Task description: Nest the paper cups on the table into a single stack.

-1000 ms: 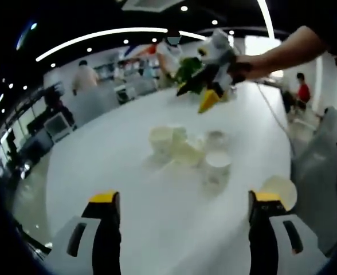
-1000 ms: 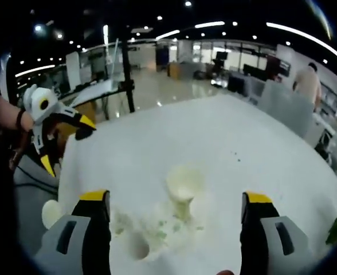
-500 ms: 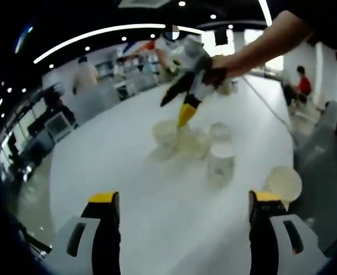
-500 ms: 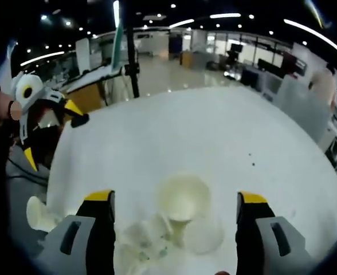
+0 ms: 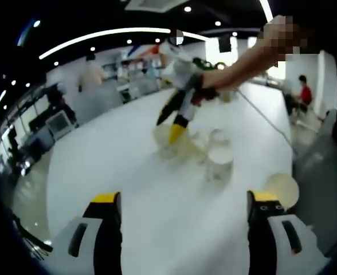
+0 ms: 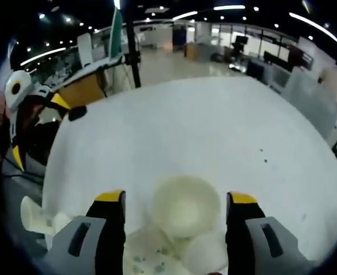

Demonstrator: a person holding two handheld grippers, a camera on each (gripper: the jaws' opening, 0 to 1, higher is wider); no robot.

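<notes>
Your left gripper (image 5: 180, 200) sits low over the white table (image 5: 128, 189) with its jaws spread wide and nothing between them. Ahead of it, near the table's middle, is the cluster of paper cups (image 5: 194, 149); blur keeps you from a sure count, though at least 3 show upright. The nearest upright cup (image 5: 219, 162) stands at the cluster's right. 1 more cup (image 5: 282, 191) lies on its side well apart from the rest, at the table's right edge, mouth toward your camera.

In the left gripper view your right gripper (image 5: 177, 114) reaches in from the upper right on your arm (image 5: 243, 57), tips down over the far-left cup (image 5: 161, 135) of the cluster. Its yellow-tipped fingers stand apart there.

In the right gripper view your right gripper (image 6: 174, 206) has its jaws released and straddling an open cup (image 6: 185, 205), mouth up toward the lens; you cannot tell whether either pad touches the cup wall. More cups crowd the bottom edge below it, 1 on each side (image 6: 206, 252). The tipped cup (image 6: 36, 216) lies at the lower left by the table edge. Your left gripper (image 6: 28, 114) shows at the far left, jaws apart.

Seated people and desks are blurred beyond the table.
</notes>
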